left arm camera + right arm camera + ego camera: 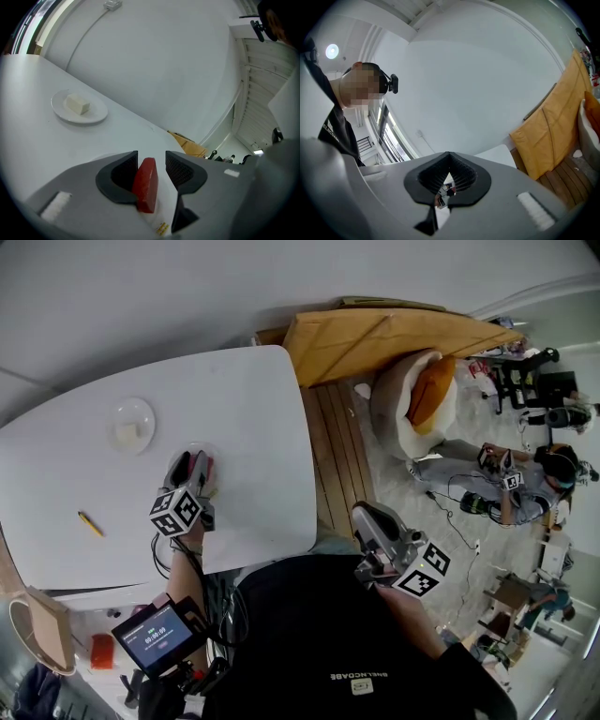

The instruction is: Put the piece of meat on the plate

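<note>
Near the front edge of the white tabletop [234, 399]: left tongs [151, 159] sit low, jaws apart. A red piece of meat [146, 185] stands on edge between them. It leans against the pad at the view's left, with a clear gap to the other pad, so it is not gripped. In the head view the tips sit over what looks like a clear round plate [190, 448], its rim only faintly visible. Farther back left is a small white plate [78, 108] carrying a pale block [77, 103], well apart from the meat. Yellow pencil [90, 524] lies toward the tabletop's left side. Right tongs [448, 154] are held off the tabletop's right edge, jaws closed together, nothing between them.
</note>
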A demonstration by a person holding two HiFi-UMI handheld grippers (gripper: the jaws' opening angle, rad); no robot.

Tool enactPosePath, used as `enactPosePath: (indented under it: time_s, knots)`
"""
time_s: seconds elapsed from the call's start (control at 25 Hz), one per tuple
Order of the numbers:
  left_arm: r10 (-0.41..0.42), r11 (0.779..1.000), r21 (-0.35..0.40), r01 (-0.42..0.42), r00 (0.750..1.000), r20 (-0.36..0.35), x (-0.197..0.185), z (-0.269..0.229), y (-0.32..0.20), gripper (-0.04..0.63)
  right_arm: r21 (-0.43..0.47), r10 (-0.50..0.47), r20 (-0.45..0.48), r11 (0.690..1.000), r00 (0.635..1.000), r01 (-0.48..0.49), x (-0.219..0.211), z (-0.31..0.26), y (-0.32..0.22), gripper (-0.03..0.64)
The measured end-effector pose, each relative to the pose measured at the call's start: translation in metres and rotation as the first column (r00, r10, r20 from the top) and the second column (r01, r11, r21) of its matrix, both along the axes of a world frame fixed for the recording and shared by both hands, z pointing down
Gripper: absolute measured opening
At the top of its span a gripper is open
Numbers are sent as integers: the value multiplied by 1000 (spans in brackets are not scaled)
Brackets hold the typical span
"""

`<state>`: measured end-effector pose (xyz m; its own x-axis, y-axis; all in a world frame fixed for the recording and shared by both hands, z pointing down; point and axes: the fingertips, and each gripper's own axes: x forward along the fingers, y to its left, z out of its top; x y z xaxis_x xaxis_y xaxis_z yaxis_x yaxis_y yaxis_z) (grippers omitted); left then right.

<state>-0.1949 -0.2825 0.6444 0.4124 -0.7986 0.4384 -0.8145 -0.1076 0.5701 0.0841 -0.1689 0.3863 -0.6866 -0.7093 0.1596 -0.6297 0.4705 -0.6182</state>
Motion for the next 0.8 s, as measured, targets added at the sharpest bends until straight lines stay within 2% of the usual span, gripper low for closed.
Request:
enactPosePath:
  time_s: [0.24,0.8]
  knots:
    - [-7,1000,10,7,1000,0,-3,1,-3,260,0,4,-4,1000,1000,-4,1,0,-3,3]
    - [2,1000,26,-3,999,38,-11,2,-7,323,16,14,-1,1000,1000,-14,2,-2,0,3]
